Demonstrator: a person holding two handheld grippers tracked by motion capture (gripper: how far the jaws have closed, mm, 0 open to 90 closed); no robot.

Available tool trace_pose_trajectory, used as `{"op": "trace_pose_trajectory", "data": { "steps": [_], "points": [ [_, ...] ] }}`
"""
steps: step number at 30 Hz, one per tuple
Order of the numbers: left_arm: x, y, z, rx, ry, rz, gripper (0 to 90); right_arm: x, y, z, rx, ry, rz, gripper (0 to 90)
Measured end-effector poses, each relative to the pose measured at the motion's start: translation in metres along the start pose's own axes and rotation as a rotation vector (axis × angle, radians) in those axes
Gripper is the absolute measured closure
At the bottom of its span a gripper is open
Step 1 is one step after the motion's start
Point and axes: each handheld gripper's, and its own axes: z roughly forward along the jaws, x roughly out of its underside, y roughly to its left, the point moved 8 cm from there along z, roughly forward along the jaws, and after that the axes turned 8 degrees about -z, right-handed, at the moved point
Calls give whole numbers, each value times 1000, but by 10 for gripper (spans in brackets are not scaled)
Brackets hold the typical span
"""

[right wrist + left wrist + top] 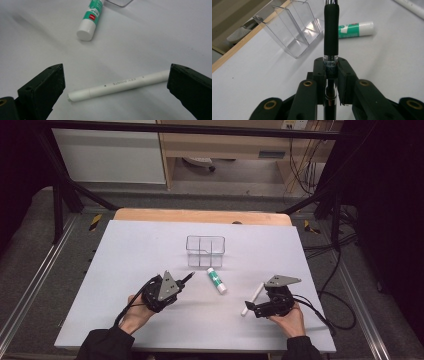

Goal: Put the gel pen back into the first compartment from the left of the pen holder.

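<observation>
You have two pens on hand: one black pen [331,32], clamped in your left gripper [186,279] just left of the glue stick, and one white pen [117,86] lying on the table to the glue stick's right, between the wide-apart jaws of your right gripper [250,309]. There is one glue stick [216,280], white with a green label, lying flat. One clear plastic organizer [205,251] stands just behind the glue stick; you can count three compartments in it. That makes four loose things on one white table [135,250], and two grippers, one in each of your hands.
</observation>
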Motion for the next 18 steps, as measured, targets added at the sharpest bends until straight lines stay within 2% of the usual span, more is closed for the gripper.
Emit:
{"op": "trace_pose_trajectory", "data": {
  "steps": [6, 8, 18],
  "points": [
    [-17, 8, -2, 19, -32, -111, 781, 12, -6, -4, 10, -2, 16, 21],
    [-23, 11, -3, 27, -44, -147, 780, 15, -7, -4, 17, 4, 8, 20],
    [-54, 29, 3, 30, -76, -250, 780, 21, -9, -4, 18, 13, 12, 17]
  ]
}}
